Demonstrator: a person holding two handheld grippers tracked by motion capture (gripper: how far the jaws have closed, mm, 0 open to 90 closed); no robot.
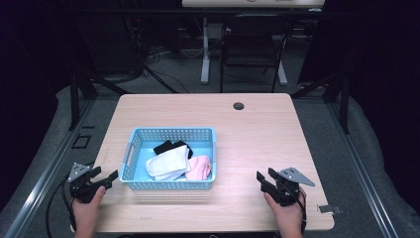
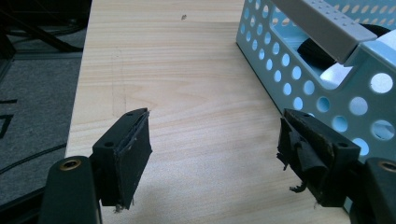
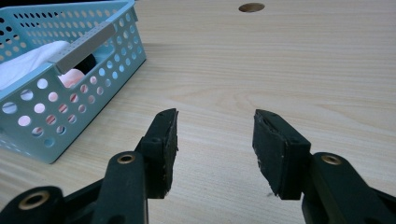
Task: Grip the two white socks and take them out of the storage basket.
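Blue basket [image 1: 171,134] of socks [image 1: 168,163] between both released tongs, left [image 1: 101,179] and right [image 1: 265,179], on counter [image 1: 257,139].

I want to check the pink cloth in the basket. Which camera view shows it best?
The high view: the pink cloth lies uncovered in the blue basket, beside the white cloth. The right gripper view gives only pink patches through the basket's holes. In the left gripper view I cannot make it out.

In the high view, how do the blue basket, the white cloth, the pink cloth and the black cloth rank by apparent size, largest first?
1. blue basket
2. white cloth
3. pink cloth and black cloth: they look alike, and both are partly hidden, so I leave them unranked.
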